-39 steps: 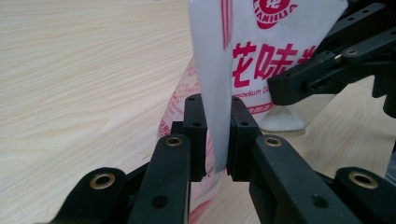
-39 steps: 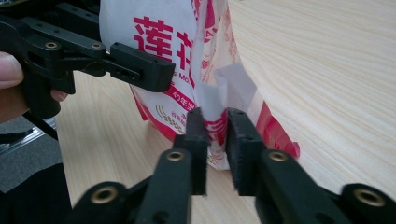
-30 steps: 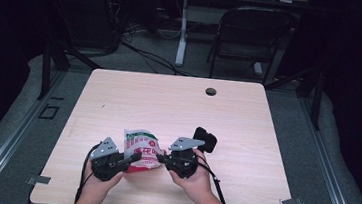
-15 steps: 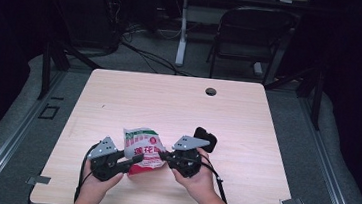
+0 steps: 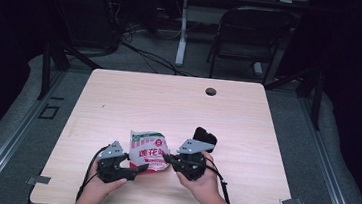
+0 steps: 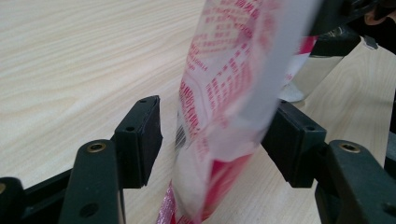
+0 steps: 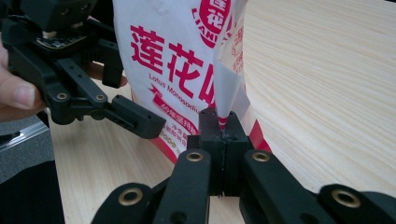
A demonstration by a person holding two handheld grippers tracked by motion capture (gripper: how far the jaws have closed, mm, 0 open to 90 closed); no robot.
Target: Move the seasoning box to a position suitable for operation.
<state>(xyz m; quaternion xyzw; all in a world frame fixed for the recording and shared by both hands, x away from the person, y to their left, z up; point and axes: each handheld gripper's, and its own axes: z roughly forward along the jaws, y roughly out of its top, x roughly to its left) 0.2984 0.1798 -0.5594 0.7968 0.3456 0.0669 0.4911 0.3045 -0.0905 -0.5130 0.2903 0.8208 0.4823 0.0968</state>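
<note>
A white and red snack bag with red Chinese print stands near the table's front edge between my two grippers. My right gripper is shut on the bag's side seam, its pads pressed together on the thin edge. My left gripper sits at the bag's lower left corner. Its jaws have just been opening. In the left gripper view the bag hangs between the left gripper's spread pads, with a gap on the left side. One left finger also shows in the right gripper view.
A black object lies on the table just behind my right gripper. A round cable hole sits near the far edge of the wooden table. A chair and cables are on the floor beyond.
My left gripper's jaws have opened and let go of the bag, and that hand has sunk slightly. The right gripper and the bag have stayed put.
</note>
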